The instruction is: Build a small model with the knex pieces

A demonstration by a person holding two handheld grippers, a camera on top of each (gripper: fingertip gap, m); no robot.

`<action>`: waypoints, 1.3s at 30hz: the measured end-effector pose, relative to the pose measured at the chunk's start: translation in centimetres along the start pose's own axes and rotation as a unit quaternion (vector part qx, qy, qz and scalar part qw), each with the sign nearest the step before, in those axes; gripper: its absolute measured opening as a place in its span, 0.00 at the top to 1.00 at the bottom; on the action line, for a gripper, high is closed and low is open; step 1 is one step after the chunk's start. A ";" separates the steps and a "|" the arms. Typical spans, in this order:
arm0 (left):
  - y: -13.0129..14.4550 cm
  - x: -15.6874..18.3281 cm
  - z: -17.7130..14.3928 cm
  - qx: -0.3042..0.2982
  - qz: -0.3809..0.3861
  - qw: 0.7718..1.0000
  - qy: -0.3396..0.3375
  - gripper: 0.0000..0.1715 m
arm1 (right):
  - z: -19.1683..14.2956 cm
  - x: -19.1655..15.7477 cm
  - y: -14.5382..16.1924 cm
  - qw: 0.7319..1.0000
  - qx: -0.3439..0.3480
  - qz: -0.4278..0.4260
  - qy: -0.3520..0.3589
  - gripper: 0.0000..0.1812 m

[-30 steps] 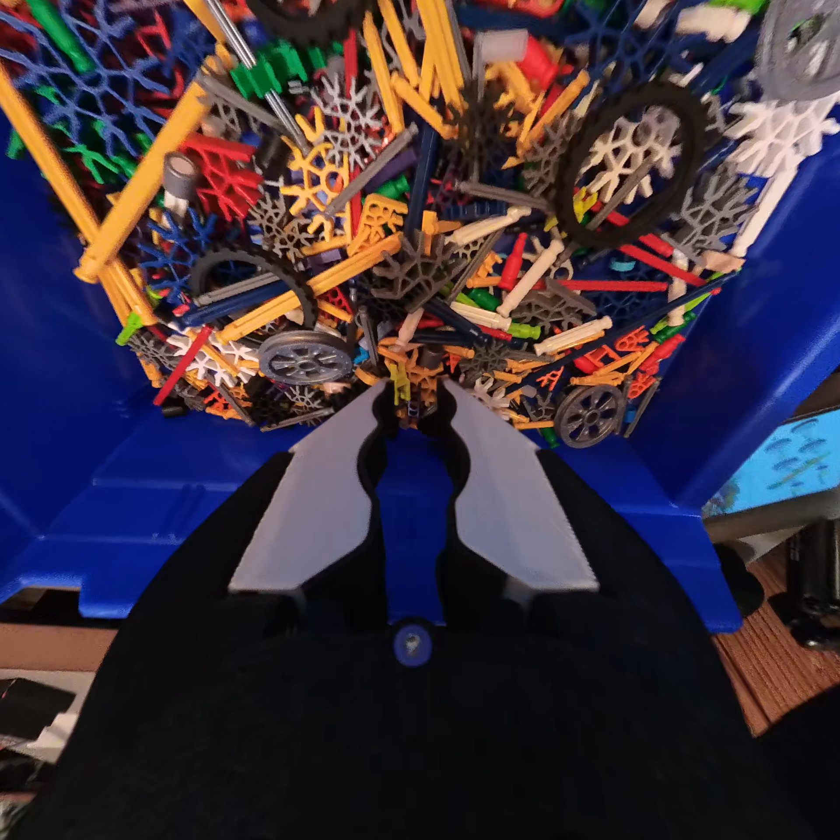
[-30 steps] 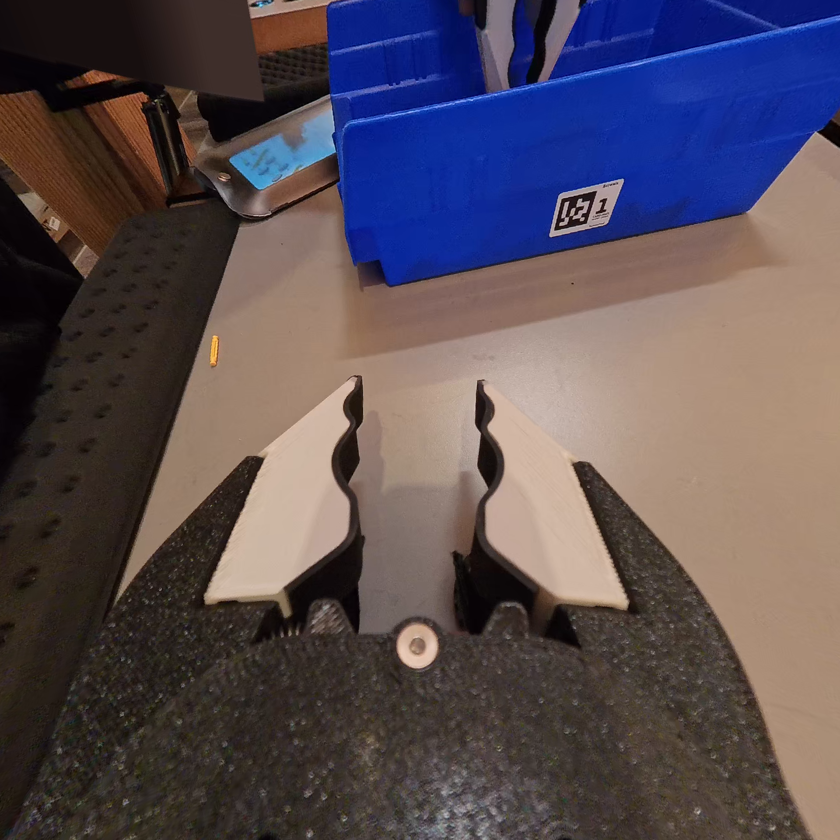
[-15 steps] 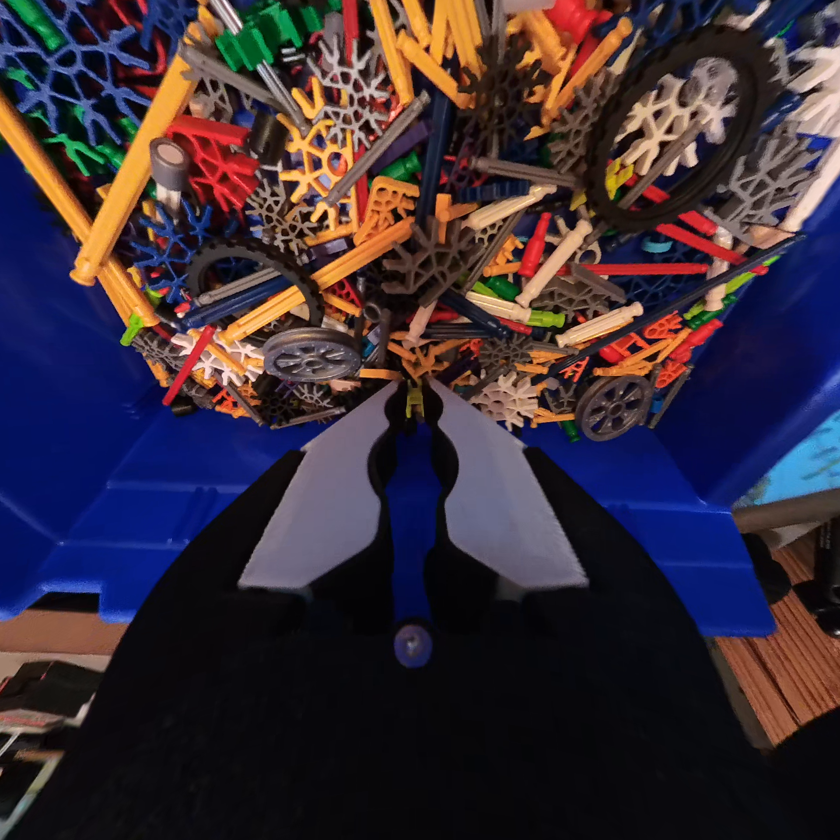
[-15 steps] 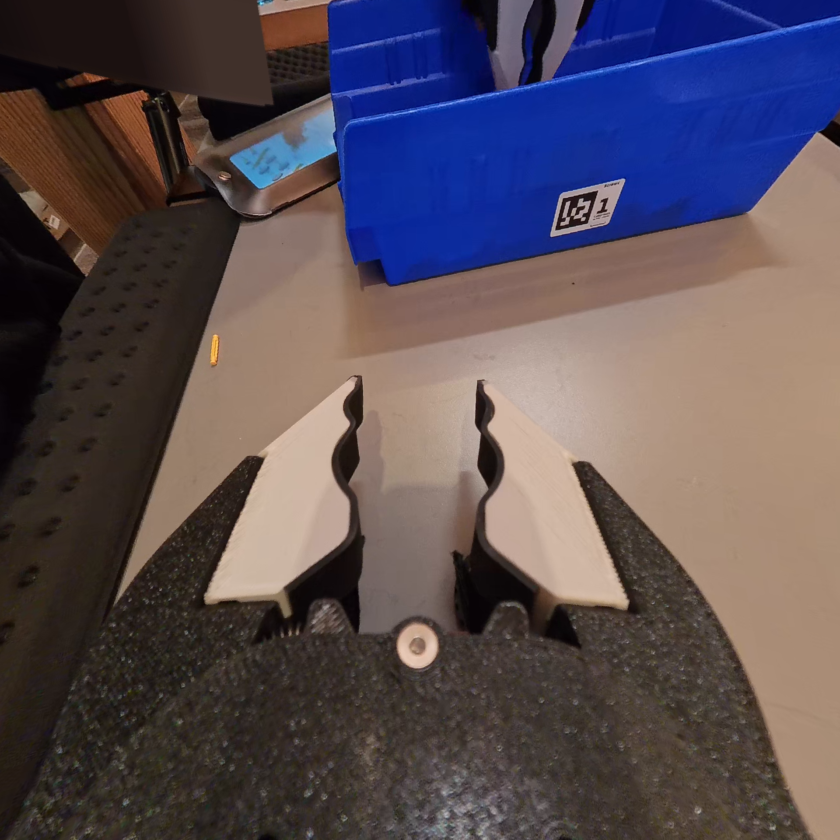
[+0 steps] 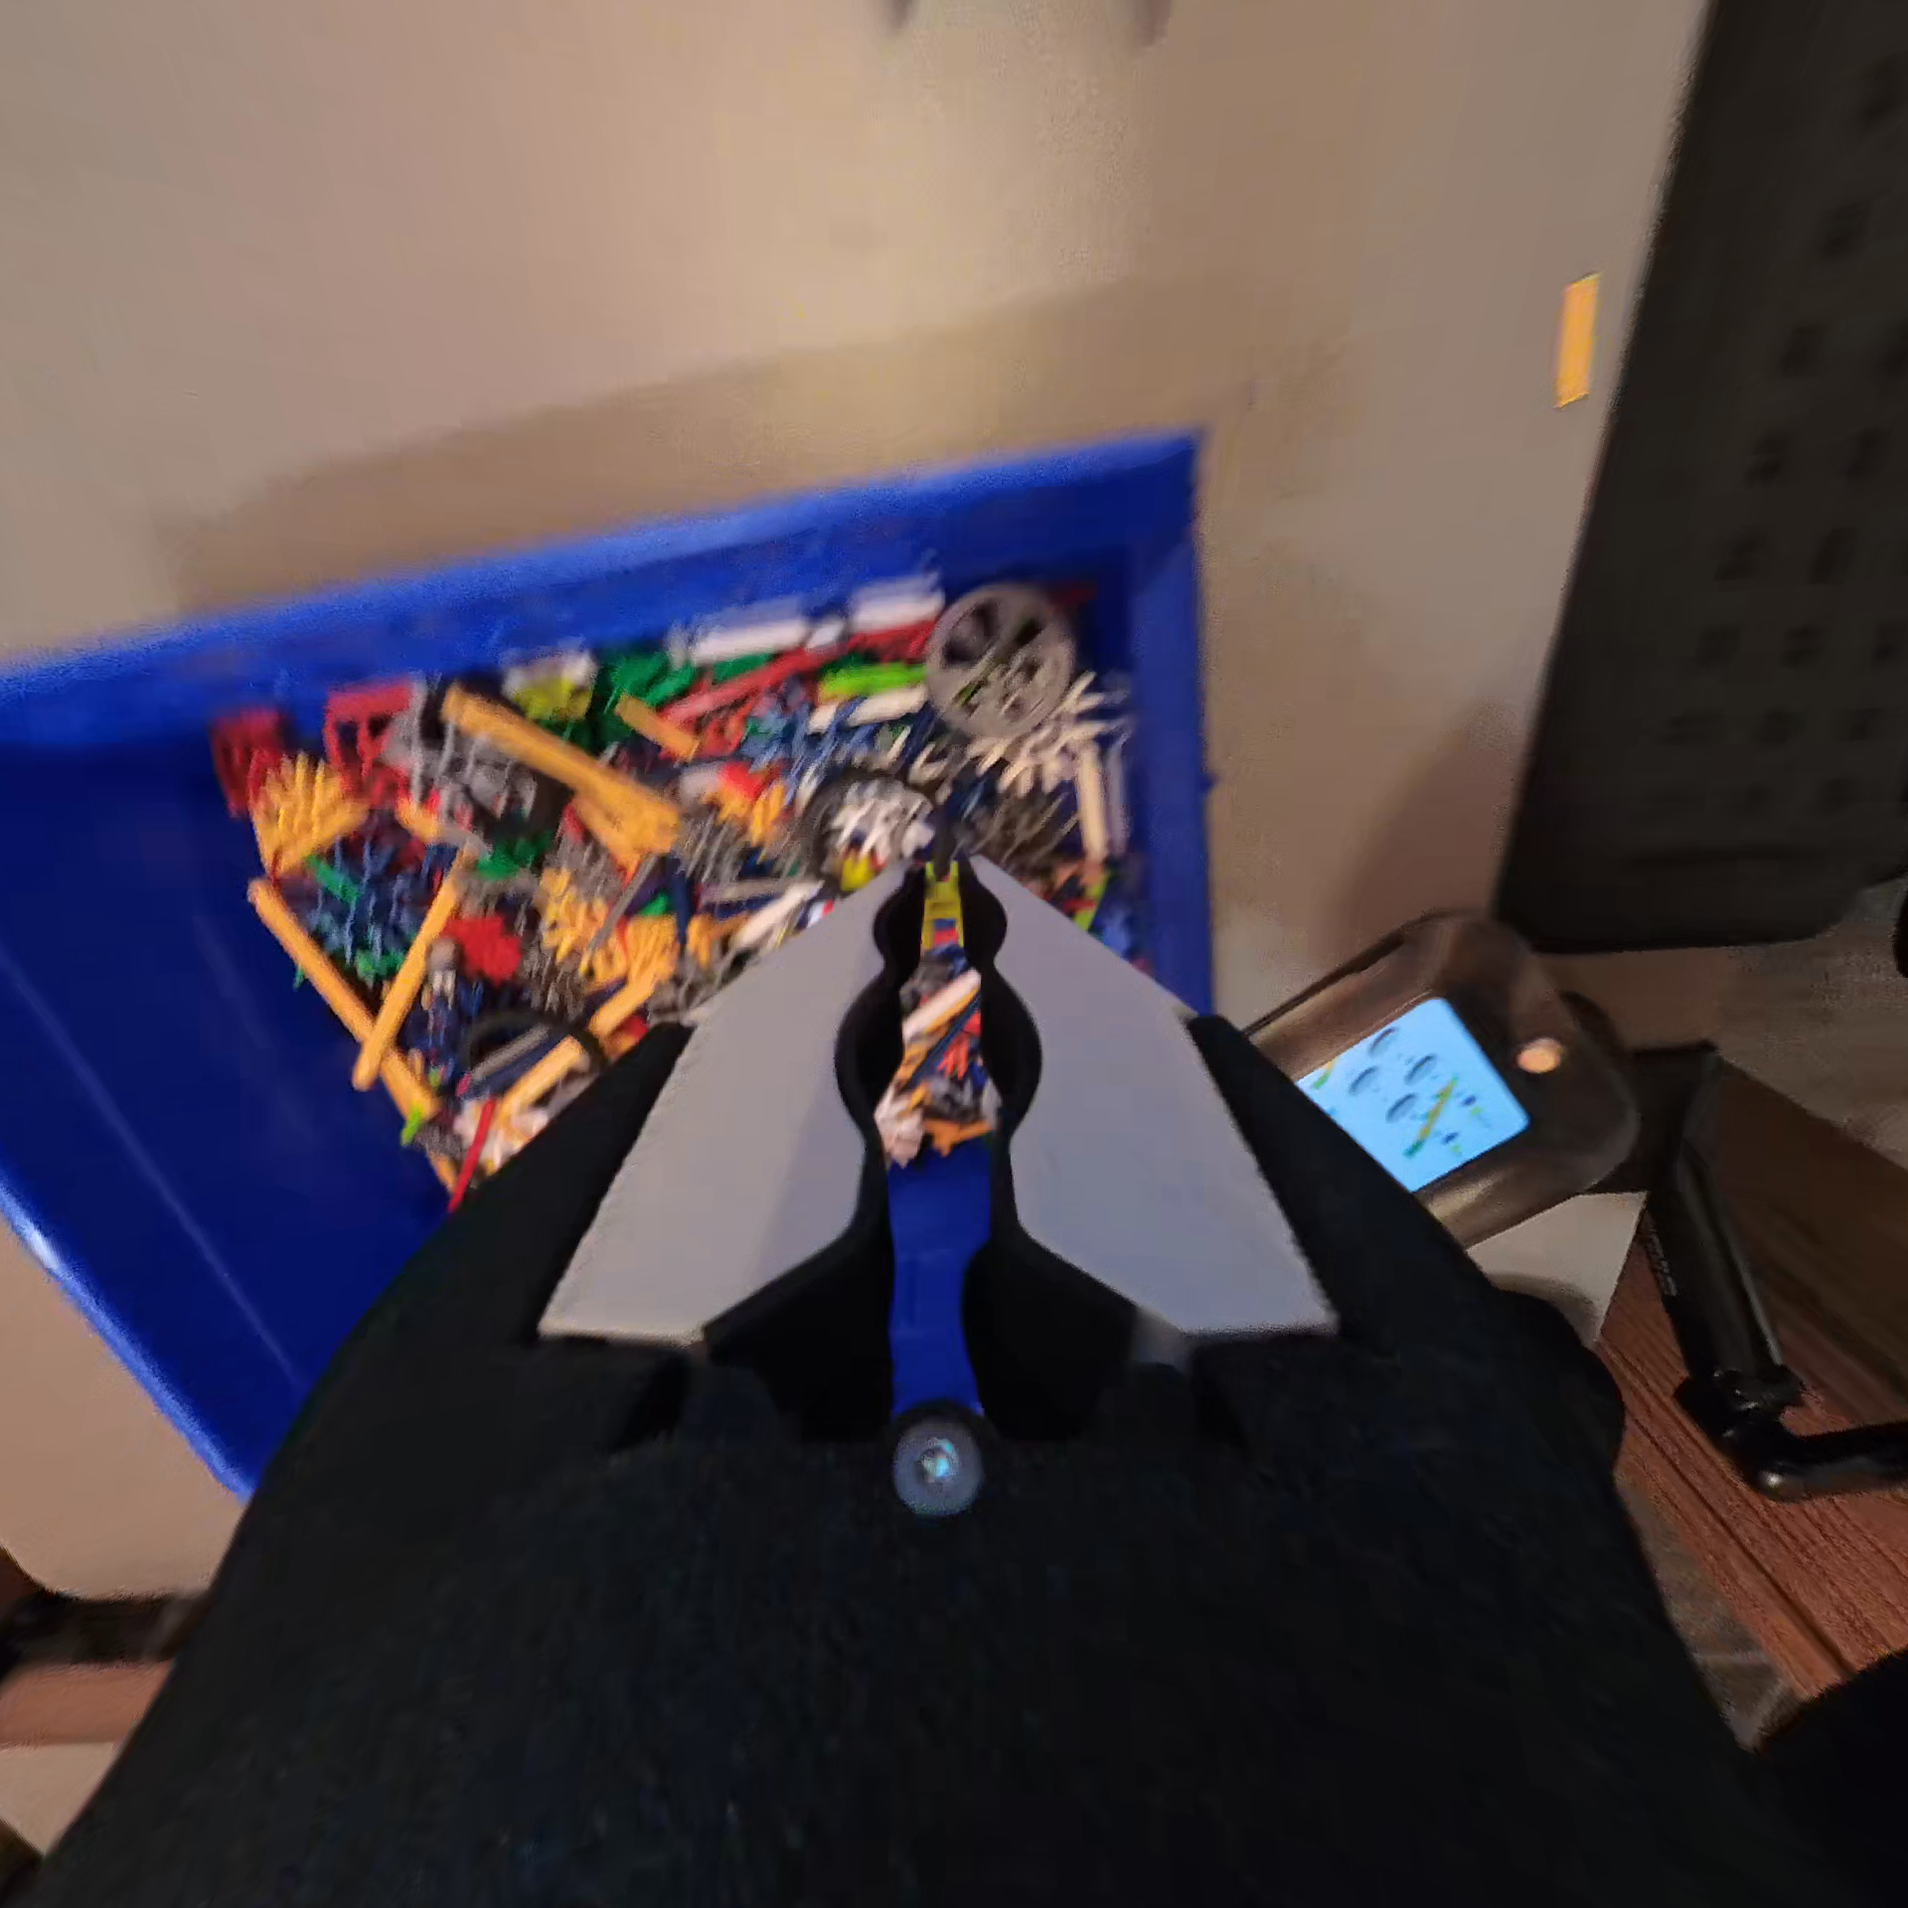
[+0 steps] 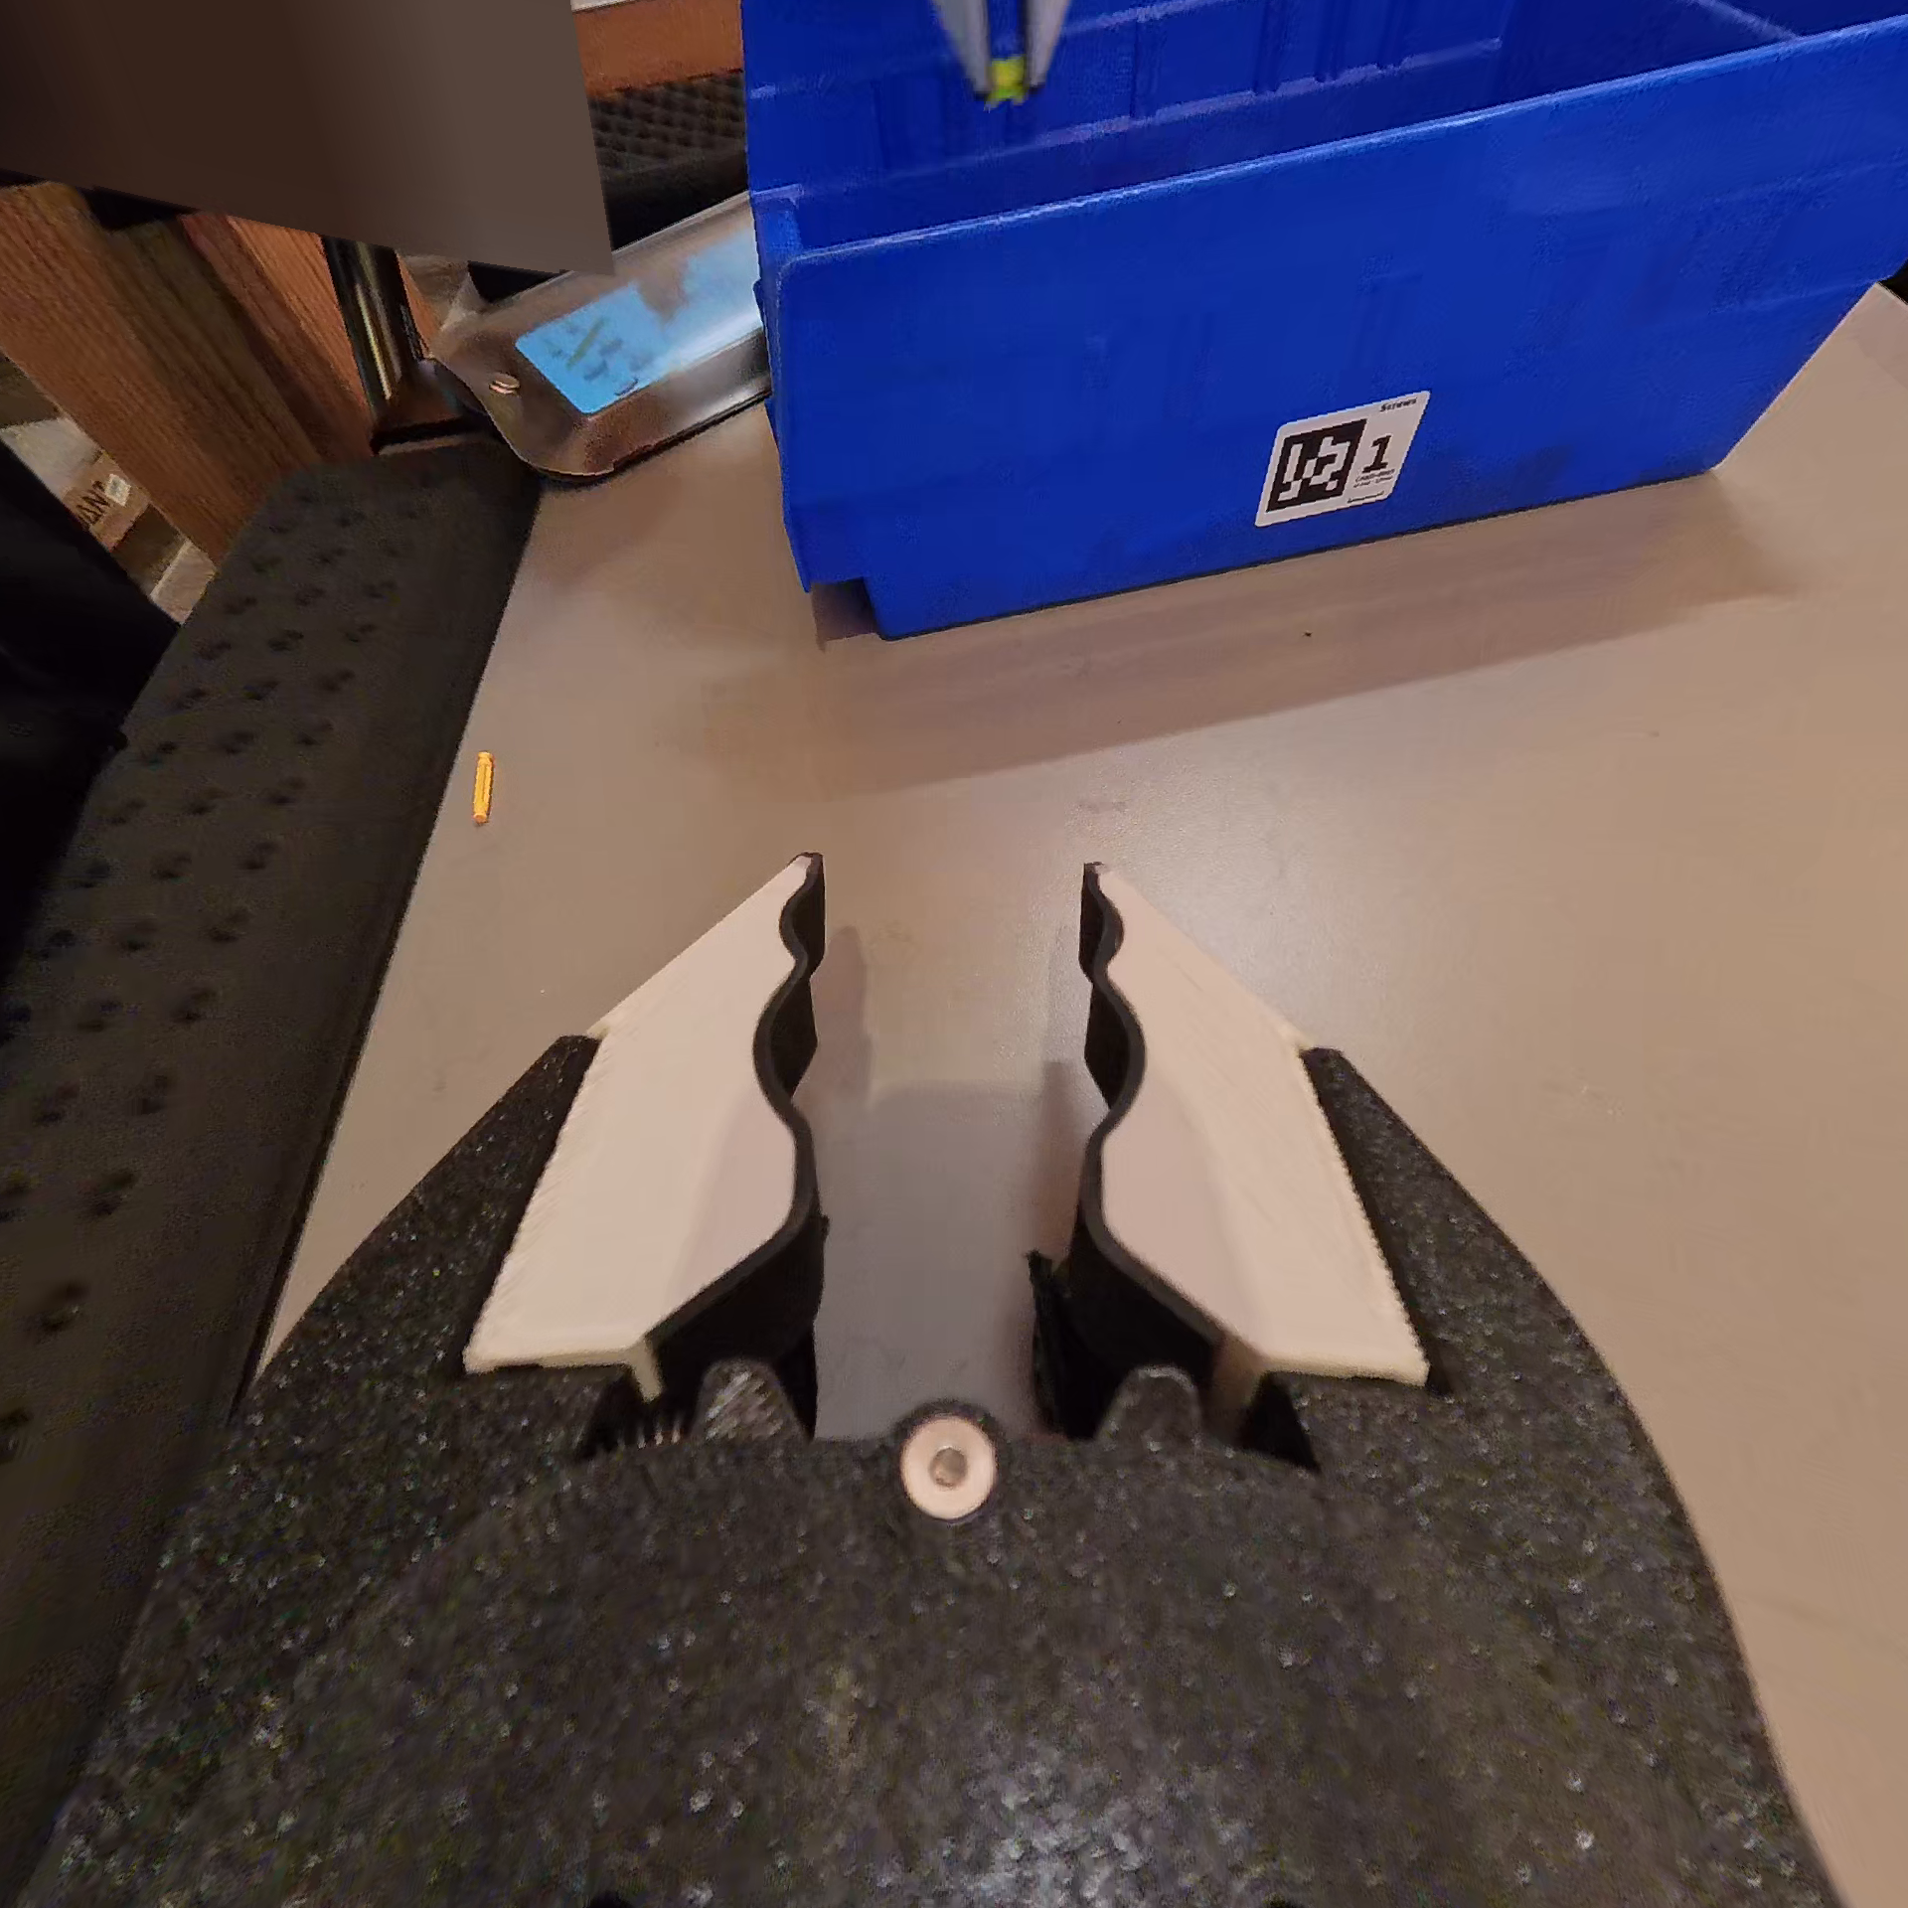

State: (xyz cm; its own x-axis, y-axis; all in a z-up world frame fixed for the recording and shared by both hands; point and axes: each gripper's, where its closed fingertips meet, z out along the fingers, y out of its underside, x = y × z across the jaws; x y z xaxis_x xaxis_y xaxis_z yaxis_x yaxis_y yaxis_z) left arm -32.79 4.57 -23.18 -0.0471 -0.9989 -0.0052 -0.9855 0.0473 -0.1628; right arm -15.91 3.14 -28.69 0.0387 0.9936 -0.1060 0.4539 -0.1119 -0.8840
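Left gripper (image 5: 942, 878) lifted, yellow-green piece (image 5: 940, 896) pinched.

1. A workshop or lab sorting bench, probably: a plain grey table (image 6: 1342, 929) carries a blue plastic parts bin (image 6: 1136, 361) ahead of the right gripper (image 6: 952, 867).
2. The bin bears a square coded sticker (image 6: 1340, 459) and holds a jumble of coloured plastic construction pieces (image 5: 619, 857).
3. Black perforated foam matting (image 6: 155, 878) lies left of the gripper; a clamped metal-framed screen (image 6: 619, 361) stands beyond it.
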 end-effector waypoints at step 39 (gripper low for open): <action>-12.2 10.1 5.3 0.070 0.097 0.989 0.092 0.85 | -0.5 0.4 0.7 1.000 -0.013 0.004 0.001 0.73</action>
State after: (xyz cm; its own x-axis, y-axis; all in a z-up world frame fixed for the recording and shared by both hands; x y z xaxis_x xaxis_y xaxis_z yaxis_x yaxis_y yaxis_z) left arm -20.37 -6.14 -26.51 -0.2750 -0.9530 0.1272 -0.9235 0.2250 -0.3106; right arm -15.11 3.48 -29.12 0.0444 0.9927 -0.1120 0.4774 -0.1195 -0.8705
